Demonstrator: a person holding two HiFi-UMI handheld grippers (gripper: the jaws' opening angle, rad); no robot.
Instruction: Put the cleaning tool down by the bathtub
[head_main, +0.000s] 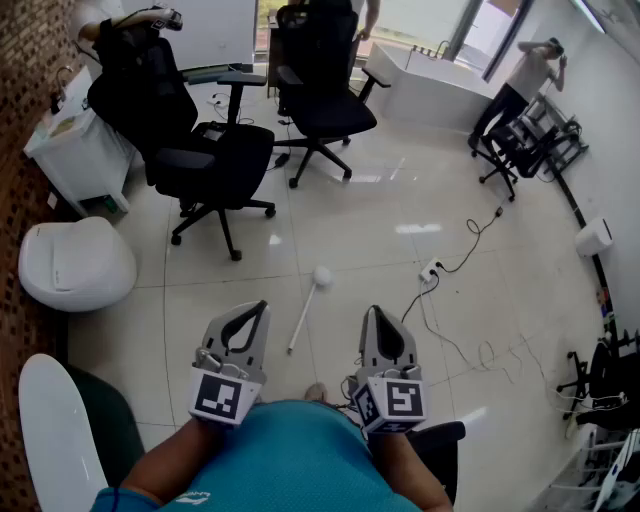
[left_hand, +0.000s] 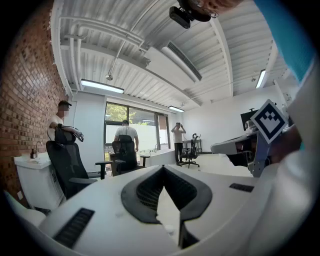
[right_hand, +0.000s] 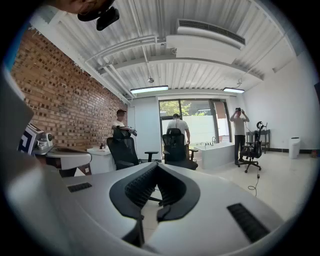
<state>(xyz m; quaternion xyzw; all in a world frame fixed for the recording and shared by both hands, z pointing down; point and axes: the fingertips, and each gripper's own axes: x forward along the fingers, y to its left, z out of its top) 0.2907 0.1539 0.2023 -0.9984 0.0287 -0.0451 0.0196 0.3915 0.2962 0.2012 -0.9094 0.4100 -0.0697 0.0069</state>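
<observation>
While both grippers sit closed and empty up near the person's chest, the tool (head_main: 306, 318) is just lying on the floor (head_main: 400, 200) ahead of them, roughly between the two, ball end pointing away. The left gripper (head_main: 262, 305) has its tips pinched together with nothing in them, and the right gripper (head_main: 372, 311) is the same. So I'd say nothing's really started yet. The tub (head_main: 425, 85) is way across the room, well apart from the tool.

Stuff I'd worry about from here:
- The handle looks thin and the tile is shiny, so if the jaws come down half open or off-centre it could skid or roll away instead of getting pinched.
- Grab it near one end and the long stick probably droops or twists in the grip.
- There's a cable (head_main: 470, 240) and a power strip (head_main: 430, 270) on the floor to the right, an easy snag on the walk over.
- Two chairs (head_main: 215, 160) sit between here and the tub, and a swinging handle could clip one.
</observation>
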